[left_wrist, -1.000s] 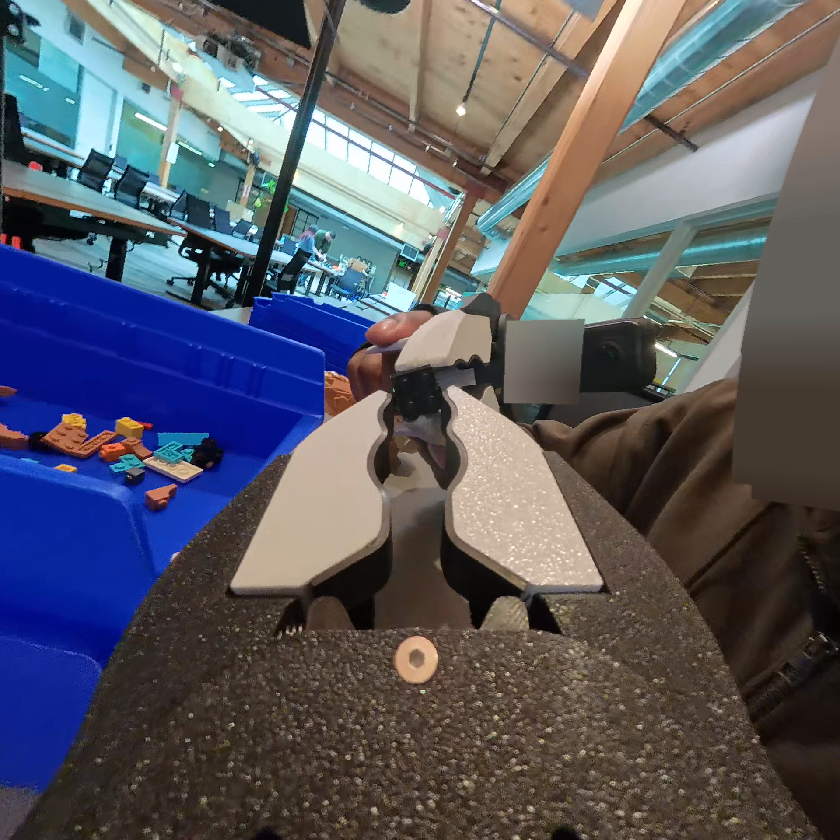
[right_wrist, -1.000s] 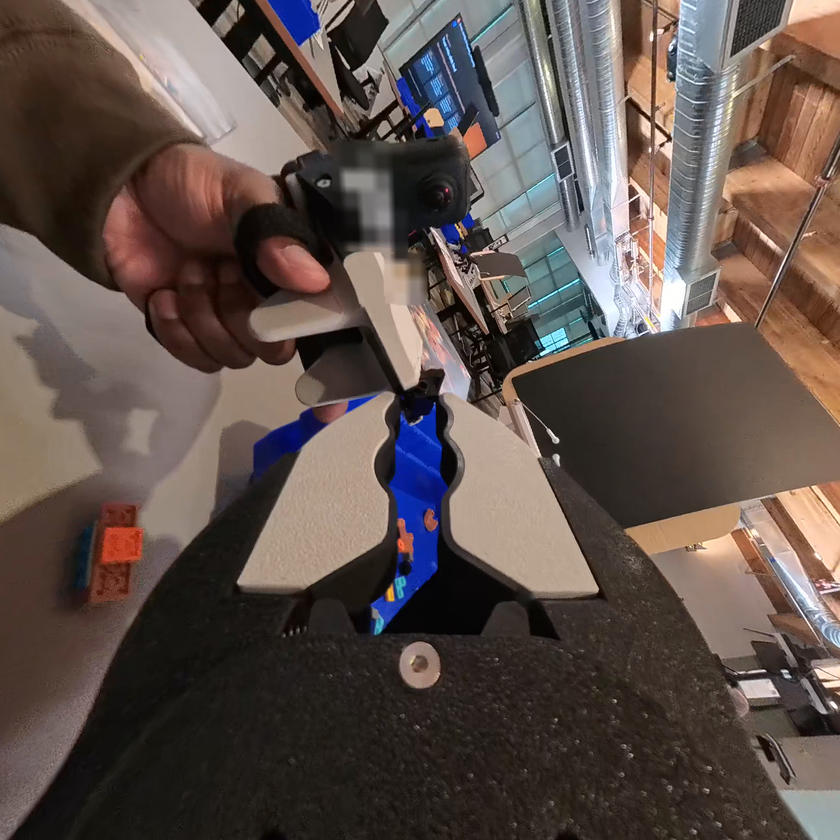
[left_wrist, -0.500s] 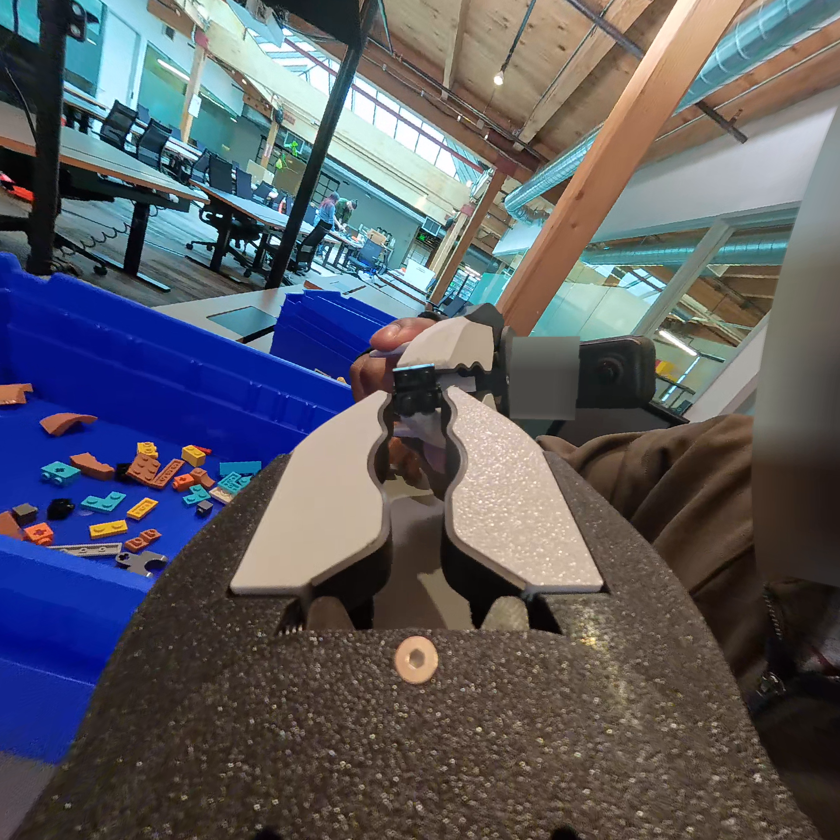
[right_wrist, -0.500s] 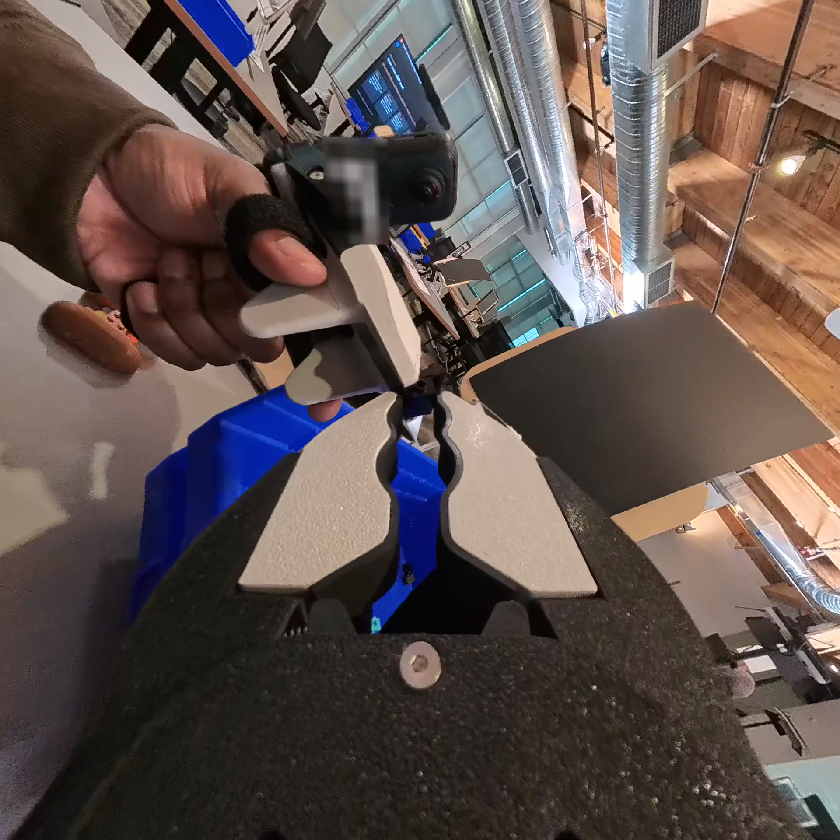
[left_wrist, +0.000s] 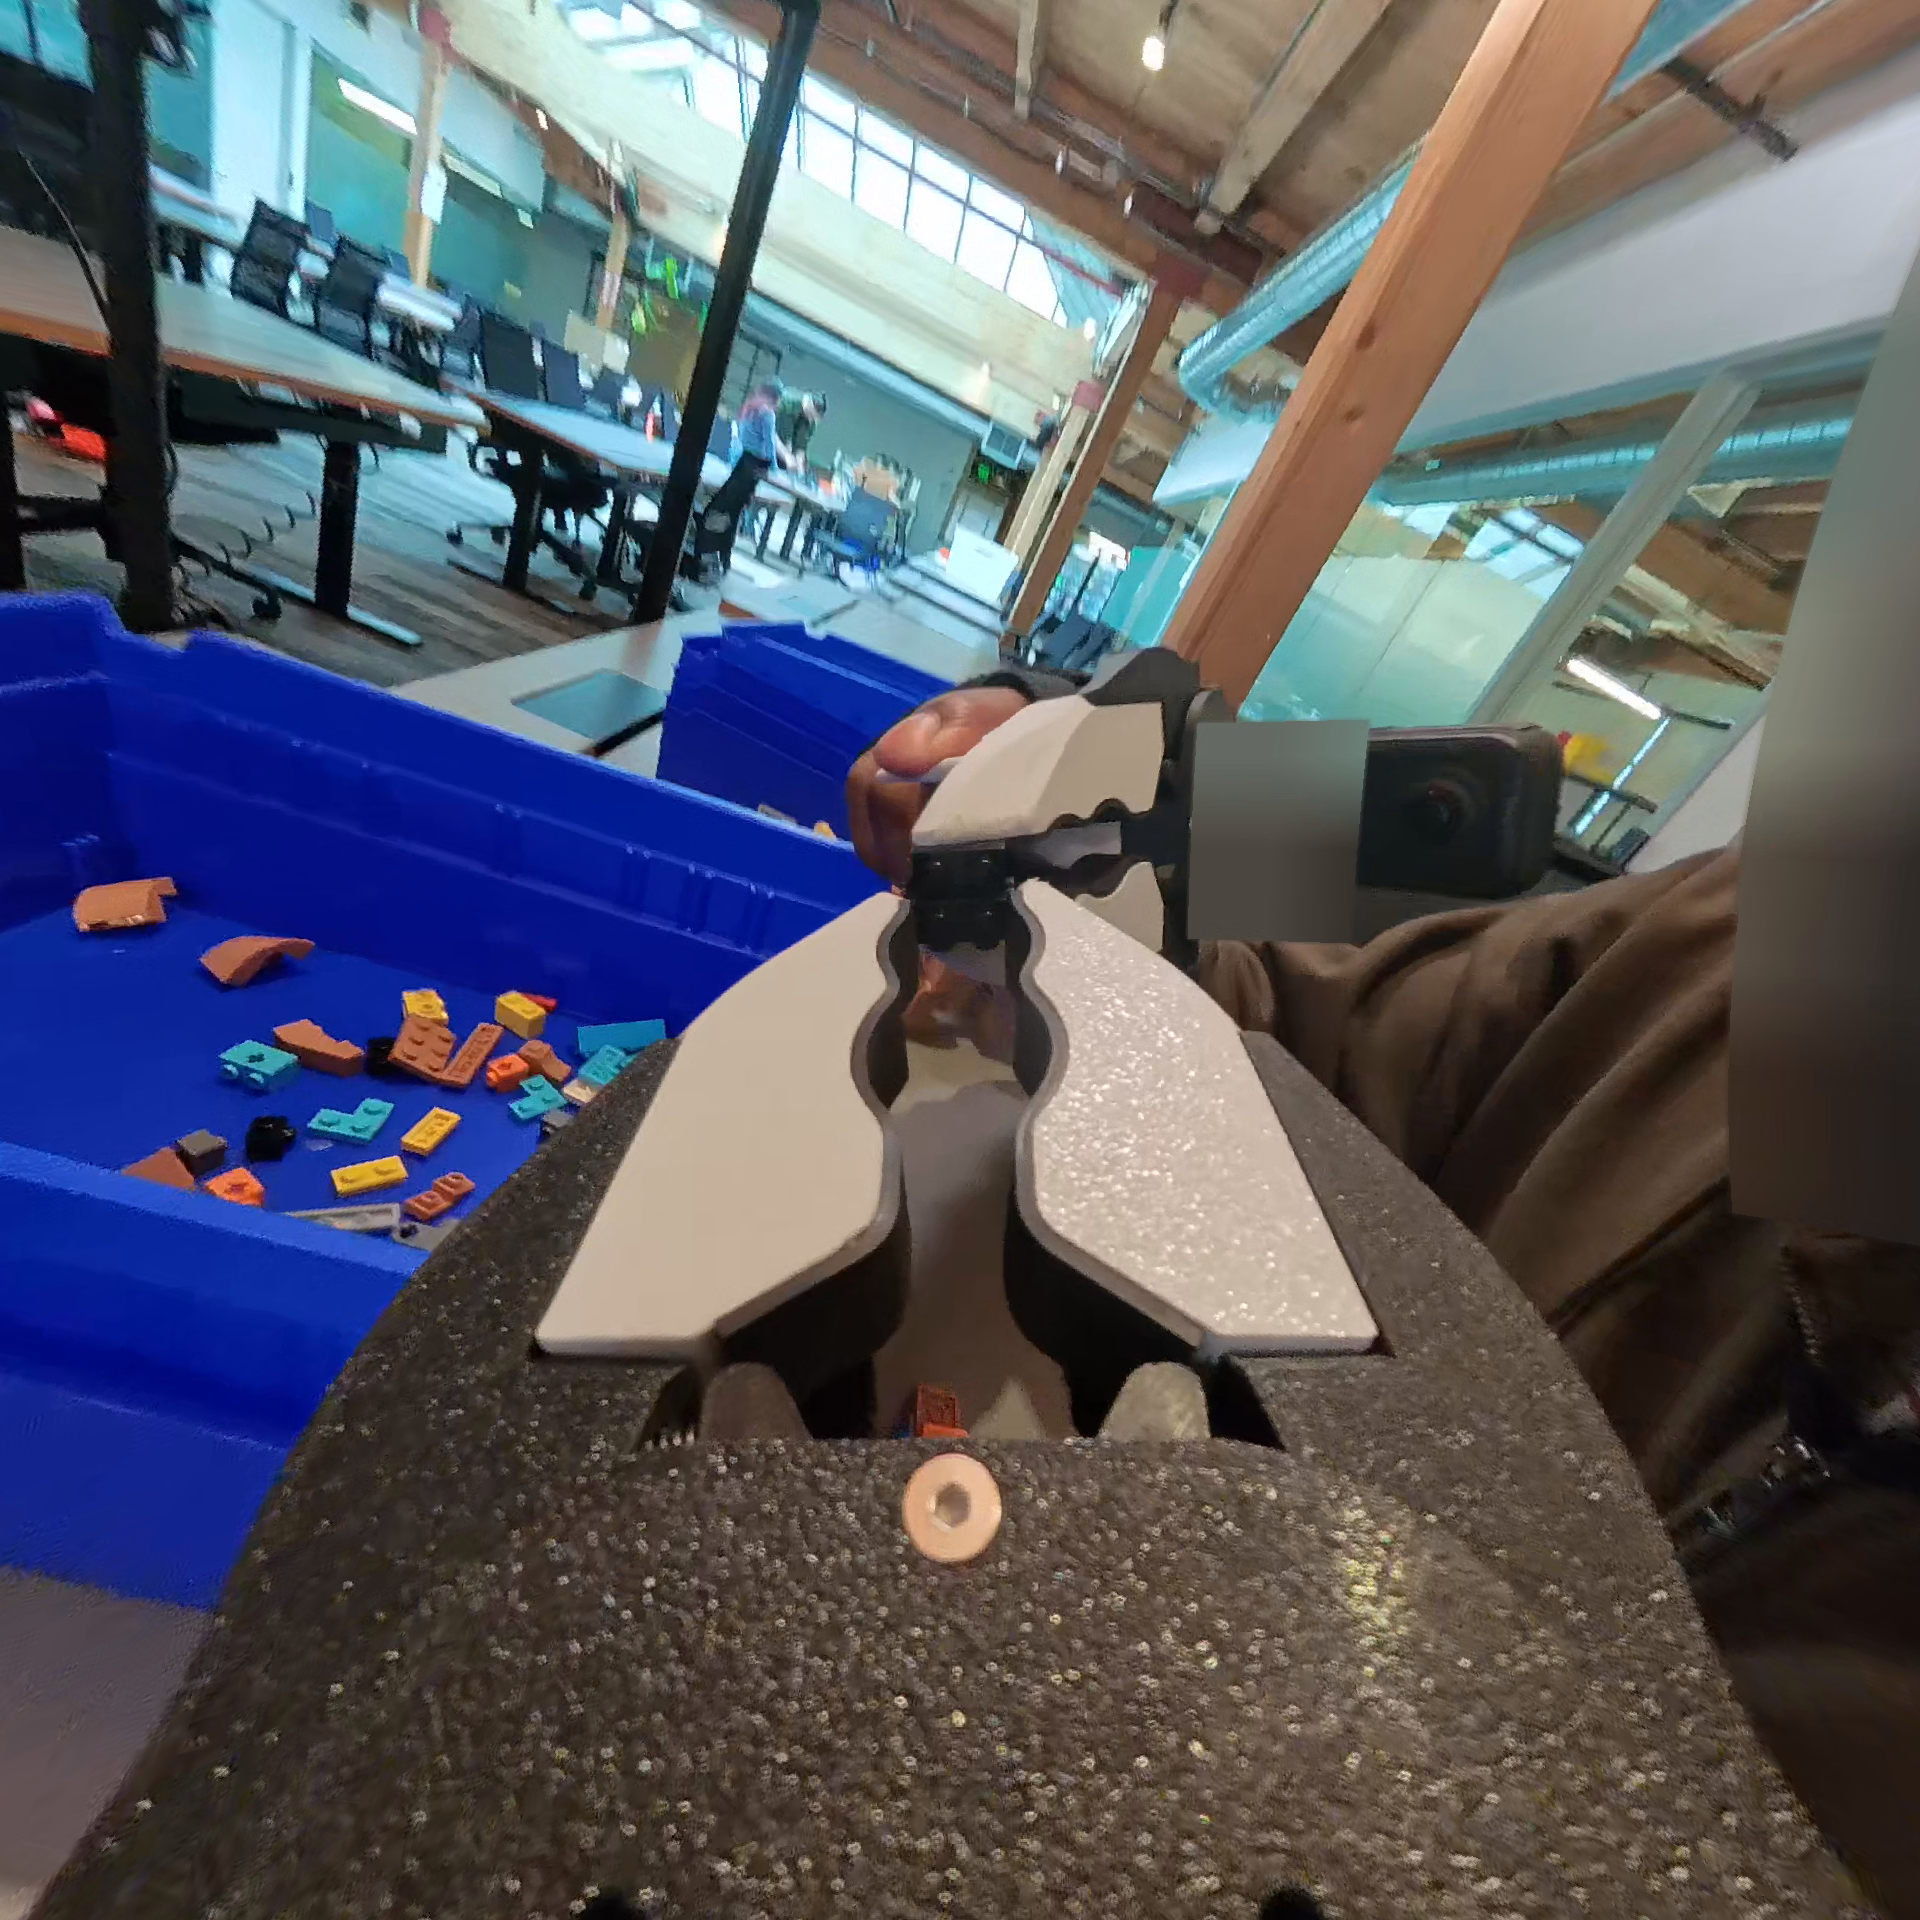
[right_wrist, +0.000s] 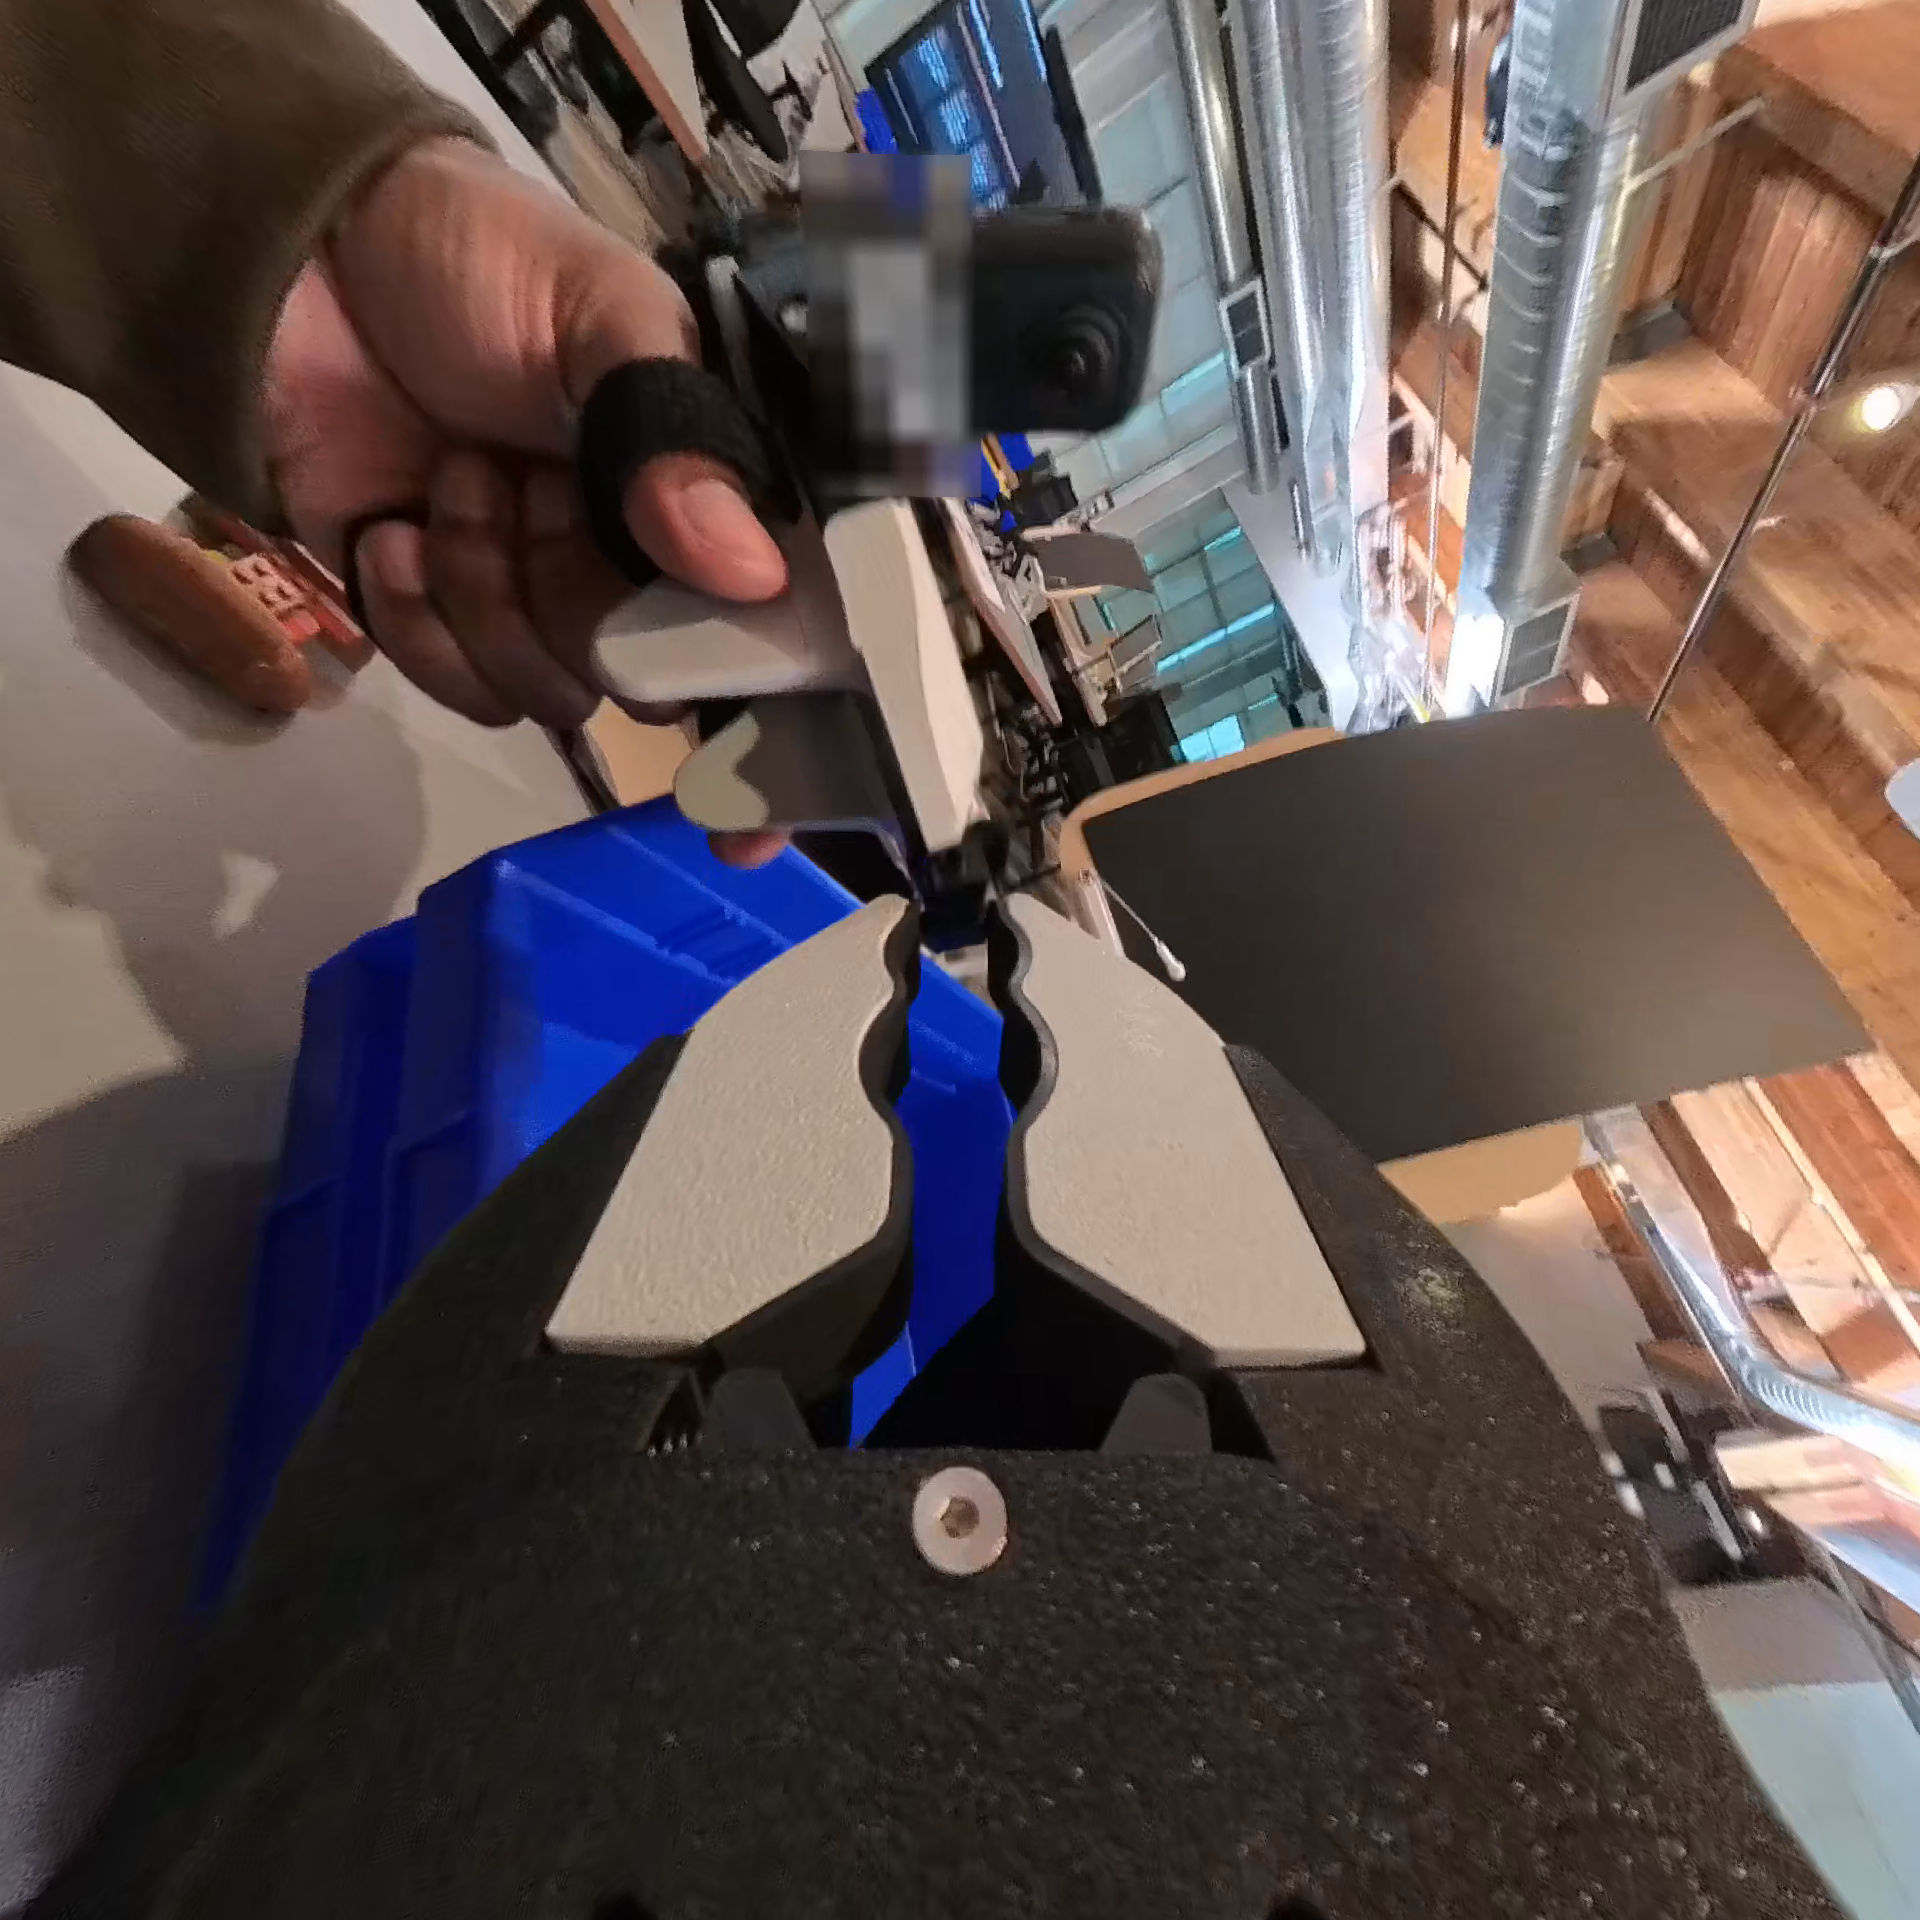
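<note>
1. Two hand-held grippers meet tip to tip above a grey surface (left_wrist: 940, 1226). The left gripper (left_wrist: 958, 920) is clamped on a small black studded brick (left_wrist: 956, 904). The right gripper (left_wrist: 1023, 847), coming in from the far side, is closed on the upper part of the same black piece, so both hold it at once.

2. In the right wrist view, the right gripper (right_wrist: 951, 914) has its tips nearly together around a small dark piece that is hard to make out. The left gripper (right_wrist: 940, 831) sits just beyond, held by a hand (right_wrist: 488, 447) in a brown sleeve.

3. Compared with a second ago, the two grippers have kept their pinch on the black piece while the whole pair has drifted. More of the blue bin (left_wrist: 312, 790) and its loose bricks (left_wrist: 416, 1070) now shows to the left.

4. An orange brick (left_wrist: 938, 1411) now appears on the surface below the left gripper, seen through the gap between its fingers.

5. Another blue bin (right_wrist: 582, 997) lies beneath the right gripper, and a brown rounded piece (right_wrist: 197, 613) rests on the surface behind the hand.
</note>
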